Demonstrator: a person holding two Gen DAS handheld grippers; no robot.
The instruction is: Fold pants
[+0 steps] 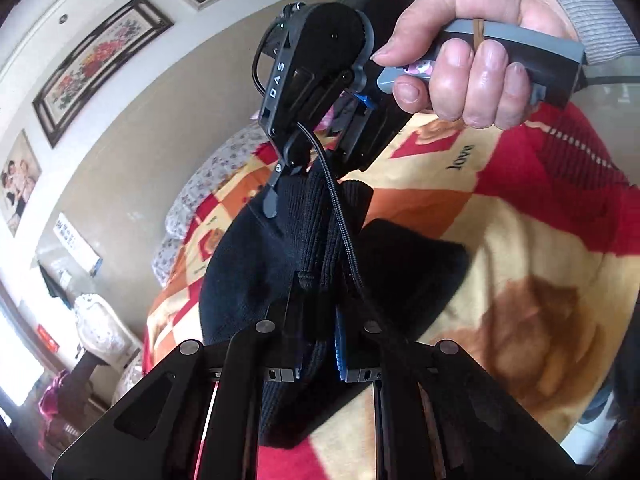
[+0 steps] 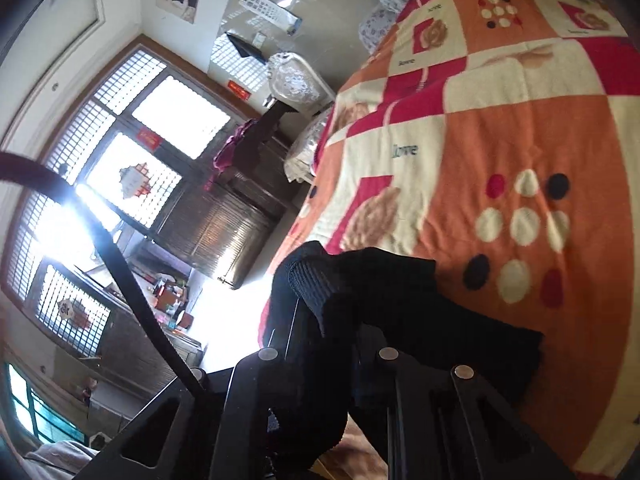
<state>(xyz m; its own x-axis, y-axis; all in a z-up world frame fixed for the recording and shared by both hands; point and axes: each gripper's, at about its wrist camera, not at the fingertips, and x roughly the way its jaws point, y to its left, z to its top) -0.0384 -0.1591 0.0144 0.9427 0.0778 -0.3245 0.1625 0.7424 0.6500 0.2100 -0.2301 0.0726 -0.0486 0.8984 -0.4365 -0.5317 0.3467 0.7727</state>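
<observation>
Jaws on pants (image 1: 256,280) over blanket (image 1: 500,248)

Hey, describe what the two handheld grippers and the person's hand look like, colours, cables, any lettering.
Both are matte black, with angular linkage arms and round silver pivots. The right gripper bears white "DAS" lettering, a blue tab, a braided black cable and a grey-and-black handle; the right hand is bare, its cuff grey ribbed knit. The left gripper shows a blue ribbed finger pad.

You are in a home bedroom: a bed under a patchwork blanket (image 2: 500,128), framed pictures (image 1: 100,64) on the wall, a latticed window (image 2: 132,152) and a dark wooden cabinet (image 2: 224,232).
</observation>
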